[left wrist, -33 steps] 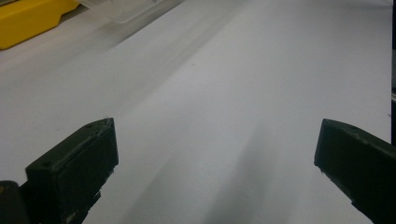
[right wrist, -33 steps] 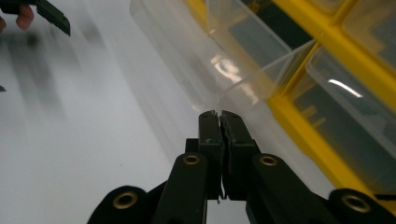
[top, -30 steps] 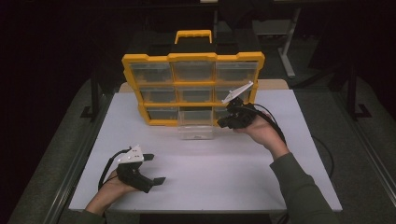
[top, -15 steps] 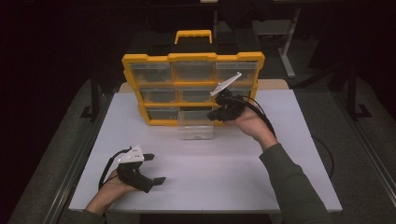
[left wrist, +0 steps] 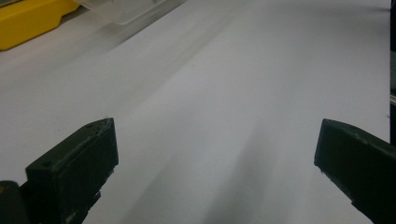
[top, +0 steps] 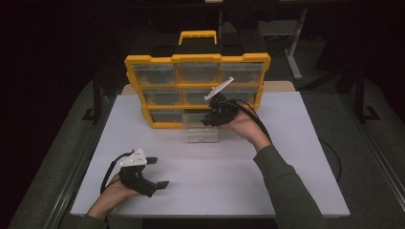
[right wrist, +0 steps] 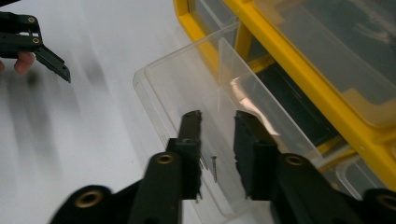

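Drawer (right wrist: 205,116) now under right hand-held gripper (right wrist: 218,122), moved leftward, jaws slightly apart; left hand-held gripper (top: 155,172) unmoved, spread wide.

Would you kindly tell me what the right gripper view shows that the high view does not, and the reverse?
The right gripper view adds small screws lying in the clear drawer, a clear divider across it, and the right tool with its jaws slightly apart above them. The high view adds the organizer's handle, its full grid of drawers, and the person's forearms. Both share the yellow organizer, the pulled-out clear drawer, the white table and the open left tool.
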`<action>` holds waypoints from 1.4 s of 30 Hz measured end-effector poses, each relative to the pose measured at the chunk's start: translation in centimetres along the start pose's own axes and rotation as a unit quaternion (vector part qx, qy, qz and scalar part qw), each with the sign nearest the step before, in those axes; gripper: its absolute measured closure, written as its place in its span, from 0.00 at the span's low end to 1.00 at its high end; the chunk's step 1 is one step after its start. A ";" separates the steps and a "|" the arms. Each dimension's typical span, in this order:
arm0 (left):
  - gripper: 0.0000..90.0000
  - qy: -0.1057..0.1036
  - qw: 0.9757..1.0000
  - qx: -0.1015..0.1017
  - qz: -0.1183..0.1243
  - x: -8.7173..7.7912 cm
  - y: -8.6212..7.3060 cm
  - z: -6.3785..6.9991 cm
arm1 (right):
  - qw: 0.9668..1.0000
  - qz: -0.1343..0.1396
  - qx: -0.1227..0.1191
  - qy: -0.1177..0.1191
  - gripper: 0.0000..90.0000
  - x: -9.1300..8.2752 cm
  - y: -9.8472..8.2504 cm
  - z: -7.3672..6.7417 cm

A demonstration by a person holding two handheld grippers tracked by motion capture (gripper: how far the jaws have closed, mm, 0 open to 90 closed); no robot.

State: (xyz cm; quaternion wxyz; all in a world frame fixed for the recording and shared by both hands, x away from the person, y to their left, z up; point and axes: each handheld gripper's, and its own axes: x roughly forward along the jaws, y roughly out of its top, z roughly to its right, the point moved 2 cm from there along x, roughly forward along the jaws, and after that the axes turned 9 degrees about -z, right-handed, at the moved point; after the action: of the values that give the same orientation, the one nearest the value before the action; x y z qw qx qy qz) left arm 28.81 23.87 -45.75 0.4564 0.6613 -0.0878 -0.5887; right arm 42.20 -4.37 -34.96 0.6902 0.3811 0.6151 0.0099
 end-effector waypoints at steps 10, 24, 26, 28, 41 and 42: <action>0.00 0.001 1.000 0.001 -0.002 0.1 0.0 0.1 | 0.999 0.023 0.020 -0.017 0.54 -2.1 -3.2 0.2; 0.00 0.003 1.000 -0.001 -0.005 0.1 -0.1 0.1 | 0.995 0.070 0.049 -0.047 0.30 -2.6 -9.5 -0.5; 0.00 0.003 1.000 -0.002 -0.005 0.2 -0.1 0.0 | 0.994 0.073 0.057 -0.055 0.26 -2.4 -10.4 -0.7; 0.00 0.003 1.000 -0.001 -0.005 0.2 -0.1 0.0 | 0.993 0.077 0.069 -0.062 0.21 -2.3 -11.2 -0.7; 0.00 0.003 1.000 -0.001 -0.005 0.1 -0.1 0.0 | 0.988 0.085 0.103 -0.077 0.02 -1.4 -16.3 -2.4; 0.00 0.003 1.000 -0.003 -0.004 0.1 -0.1 0.0 | 0.988 0.087 0.102 -0.078 0.02 -1.4 -16.7 -2.5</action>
State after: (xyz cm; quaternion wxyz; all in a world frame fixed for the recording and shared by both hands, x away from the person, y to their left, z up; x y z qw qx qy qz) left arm 28.81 23.87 -45.94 0.4564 0.6618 -0.0822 -0.5890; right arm 32.07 -15.60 -42.62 0.6900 0.5013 0.5216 -0.0227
